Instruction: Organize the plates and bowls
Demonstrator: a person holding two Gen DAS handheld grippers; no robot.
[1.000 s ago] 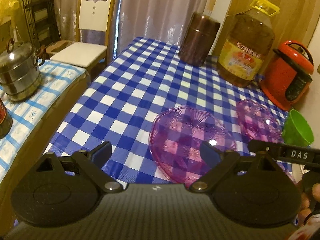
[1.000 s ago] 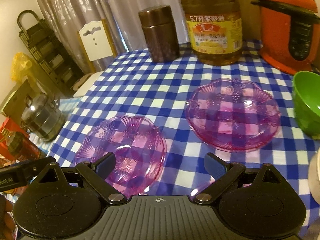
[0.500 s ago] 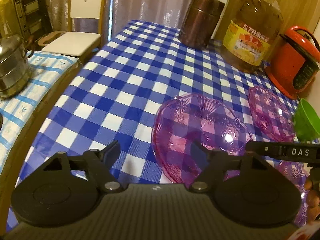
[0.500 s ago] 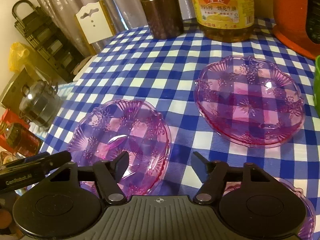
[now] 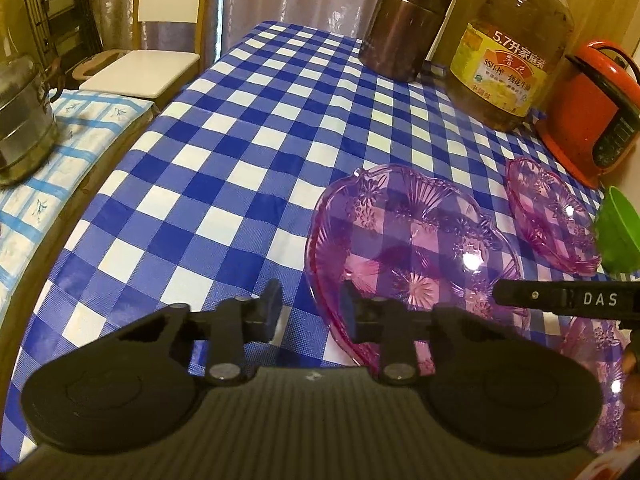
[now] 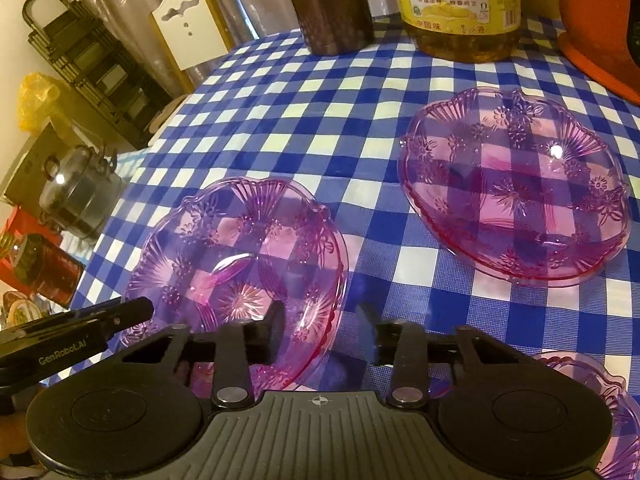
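Observation:
A near purple glass plate (image 5: 412, 248) lies on the blue checked tablecloth (image 5: 240, 152); it also shows in the right wrist view (image 6: 236, 248). My left gripper (image 5: 310, 304) is open, its jaws straddling the plate's left rim. My right gripper (image 6: 320, 328) is open, its jaws straddling the same plate's right rim. A second purple plate (image 6: 512, 188) lies further right, also in the left wrist view (image 5: 550, 216). A third purple plate (image 6: 600, 392) lies at the near right edge. A green bowl (image 5: 618, 236) stands at the right.
A brown canister (image 5: 404, 24), a large oil bottle (image 5: 512, 48) and a red rice cooker (image 5: 596, 108) stand at the table's back. A steel pot (image 5: 24, 116) sits on a side table at left. A white chair (image 5: 148, 68) stands beyond the table.
Both grippers have moved down and closer to the near plate, and both pairs of jaws have narrowed around its rim.

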